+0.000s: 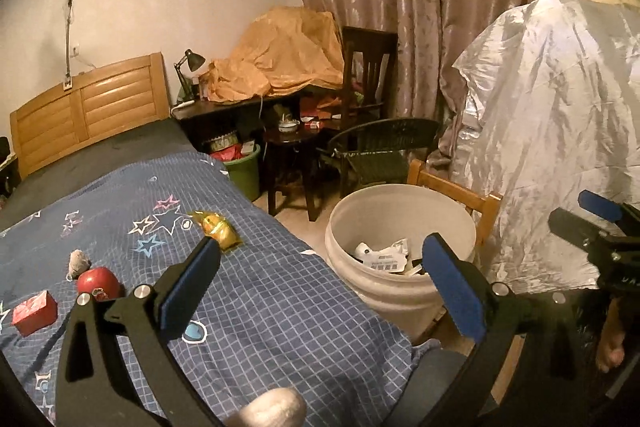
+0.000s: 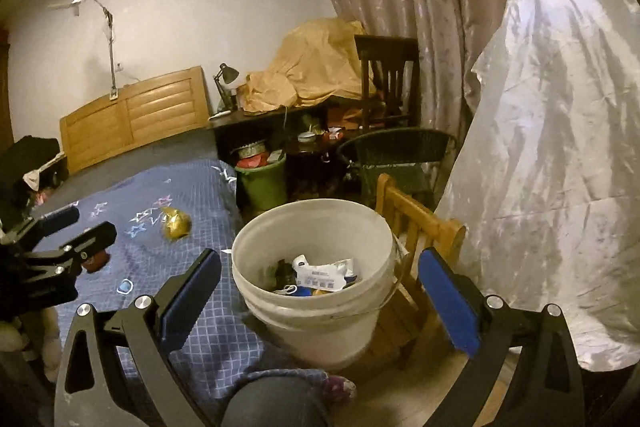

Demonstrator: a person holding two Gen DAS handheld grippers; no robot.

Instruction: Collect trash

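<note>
My left tool point(image 1: 320, 279): I am holding it wide open over the edge of the bed, and nothing is sitting between its blue pads.
My right tool point(image 2: 320, 283): I am holding it wide open too, and it is empty. The white plastic bucket is showing between its two fingers, but they are not touching it.
White plastic bucket point(image 2: 320, 223): it is standing on the floor just beside the bed, next to a small wooden chair point(image 2: 420, 227). White paper scraps point(image 2: 326, 273) and other bits of trash are lying inside it.
Bed with the blue checked star blanket point(image 1: 280, 299): trash is waiting on top of it.
Shiny gold crumpled wrapper point(image 1: 218, 229): it is lying on the blanket near the bucket side of the bed.
Round red ball-like thing point(image 1: 98, 281): it is sitting on the blanket beside a small red box point(image 1: 34, 311) and a little grey lump point(image 1: 79, 261).
Green bin point(image 2: 262, 183): it is standing farther back by the bed, full of stuff.
</note>
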